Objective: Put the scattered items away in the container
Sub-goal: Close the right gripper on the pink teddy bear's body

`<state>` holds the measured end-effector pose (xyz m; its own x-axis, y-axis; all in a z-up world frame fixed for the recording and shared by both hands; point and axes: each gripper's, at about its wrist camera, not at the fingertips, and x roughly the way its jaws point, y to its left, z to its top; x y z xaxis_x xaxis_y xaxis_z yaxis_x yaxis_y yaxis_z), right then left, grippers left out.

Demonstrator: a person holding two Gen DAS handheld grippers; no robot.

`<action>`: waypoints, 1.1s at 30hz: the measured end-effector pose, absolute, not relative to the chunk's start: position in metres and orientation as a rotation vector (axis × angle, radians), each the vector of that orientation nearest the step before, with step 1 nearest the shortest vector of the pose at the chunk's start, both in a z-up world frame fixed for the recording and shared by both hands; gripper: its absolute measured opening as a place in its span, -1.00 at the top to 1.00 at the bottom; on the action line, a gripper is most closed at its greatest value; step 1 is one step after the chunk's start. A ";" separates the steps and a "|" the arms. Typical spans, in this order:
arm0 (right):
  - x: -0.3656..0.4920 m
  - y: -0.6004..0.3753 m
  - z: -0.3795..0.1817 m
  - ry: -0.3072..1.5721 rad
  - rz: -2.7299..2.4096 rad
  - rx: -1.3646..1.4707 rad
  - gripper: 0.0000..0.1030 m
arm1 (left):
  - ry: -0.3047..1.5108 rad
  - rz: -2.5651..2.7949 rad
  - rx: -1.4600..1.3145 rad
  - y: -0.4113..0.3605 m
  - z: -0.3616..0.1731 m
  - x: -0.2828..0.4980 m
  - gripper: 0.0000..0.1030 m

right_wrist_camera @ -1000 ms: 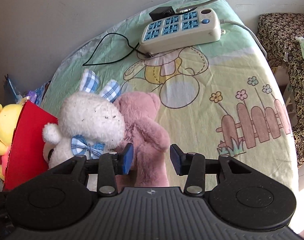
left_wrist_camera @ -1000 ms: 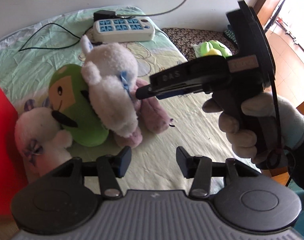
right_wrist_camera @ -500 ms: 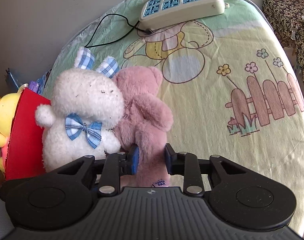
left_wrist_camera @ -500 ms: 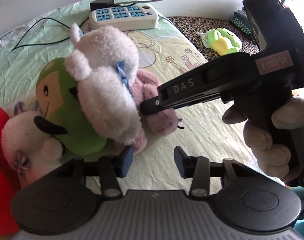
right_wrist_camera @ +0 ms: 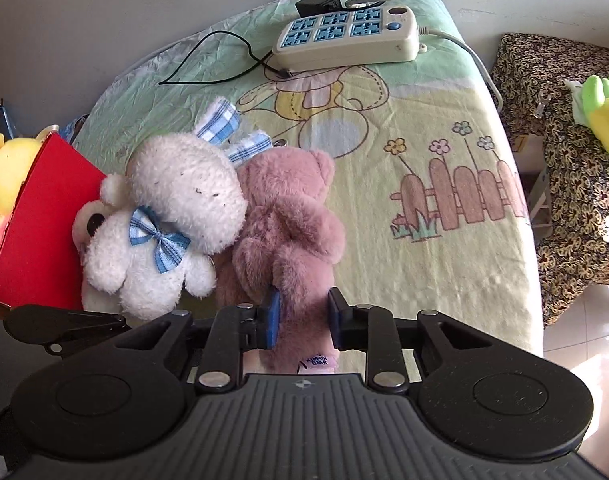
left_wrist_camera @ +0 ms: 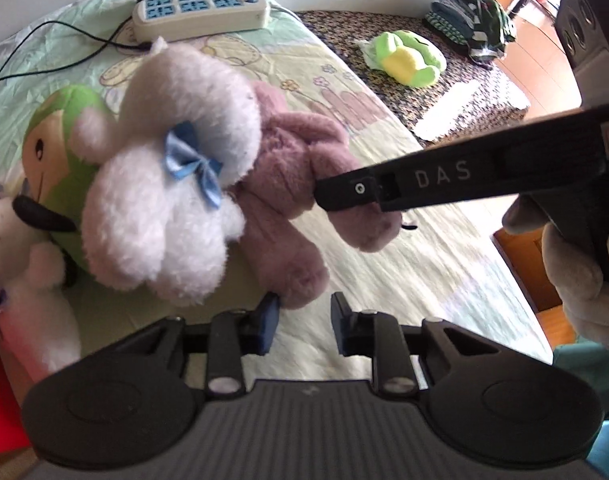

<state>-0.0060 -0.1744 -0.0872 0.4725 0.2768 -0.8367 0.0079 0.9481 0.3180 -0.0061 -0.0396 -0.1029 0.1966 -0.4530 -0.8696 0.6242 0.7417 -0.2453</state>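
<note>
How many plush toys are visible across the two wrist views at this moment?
6, more may be hidden. Pink plush bear in the right hand-held gripper; white bow-tied plush rabbit beside it; green plush; white plush below it; yellow plush behind red container; green-yellow frog plush on side seat.

Six plush toys: pink bear, white rabbit, green toy, white toy, yellow toy, frog. One power strip. One red container.
</note>
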 end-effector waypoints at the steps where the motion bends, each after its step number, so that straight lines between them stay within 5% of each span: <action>1: -0.011 -0.174 -0.087 1.079 0.163 0.294 0.50 | 1.144 -0.783 0.198 -0.043 -0.103 -0.014 0.55; 11: -0.057 -0.176 -0.094 1.136 0.121 0.319 0.49 | 1.066 -0.912 0.307 -0.054 -0.088 -0.051 0.48; 19: -0.072 -0.188 -0.102 1.147 0.102 0.396 0.41 | 1.010 -0.916 0.261 -0.047 -0.074 -0.039 0.06; 28: -0.068 -0.222 -0.085 1.018 0.092 0.536 0.12 | 1.067 -0.843 0.216 -0.067 -0.095 -0.005 0.18; 33: -0.052 -0.232 -0.111 1.019 0.086 0.614 0.11 | 1.114 -0.817 0.203 -0.067 -0.106 0.003 0.19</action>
